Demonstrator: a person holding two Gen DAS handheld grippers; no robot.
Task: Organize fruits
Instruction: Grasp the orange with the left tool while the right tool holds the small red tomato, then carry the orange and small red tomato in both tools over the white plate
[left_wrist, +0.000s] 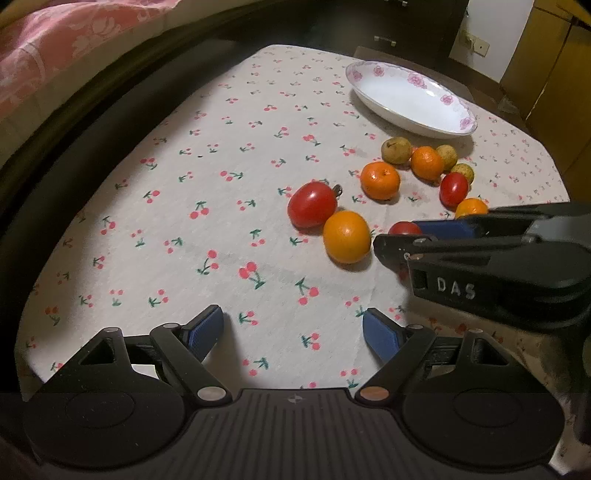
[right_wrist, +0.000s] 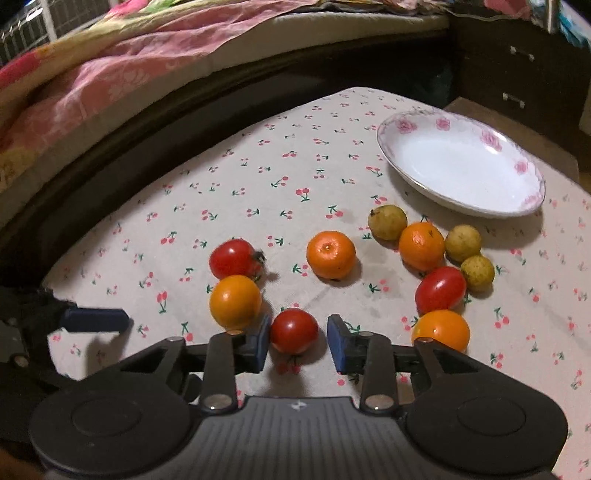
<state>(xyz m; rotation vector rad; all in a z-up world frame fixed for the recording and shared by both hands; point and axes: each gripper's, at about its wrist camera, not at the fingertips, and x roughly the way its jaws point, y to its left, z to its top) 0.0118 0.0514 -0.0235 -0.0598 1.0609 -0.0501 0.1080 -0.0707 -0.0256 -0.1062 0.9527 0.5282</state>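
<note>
Several fruits lie on a cherry-print tablecloth (right_wrist: 258, 177): red tomatoes, oranges and small yellow-green fruits. My right gripper (right_wrist: 297, 341) is open, its blue pads on either side of a small red tomato (right_wrist: 294, 331) without touching it; this tomato shows partly hidden in the left wrist view (left_wrist: 404, 228). An orange (right_wrist: 235, 301) and a larger tomato (right_wrist: 232, 258) lie just left of it. My left gripper (left_wrist: 293, 332) is open and empty, low over bare cloth, left of the fruit. An empty white plate with pink flowers (right_wrist: 461, 166) stands at the back right.
A bed with a pink patterned cover (right_wrist: 110, 74) and a dark wooden frame runs along the far side. A dark drawer cabinet (right_wrist: 517, 66) stands behind the plate. The table edge (left_wrist: 29, 332) is near my left gripper.
</note>
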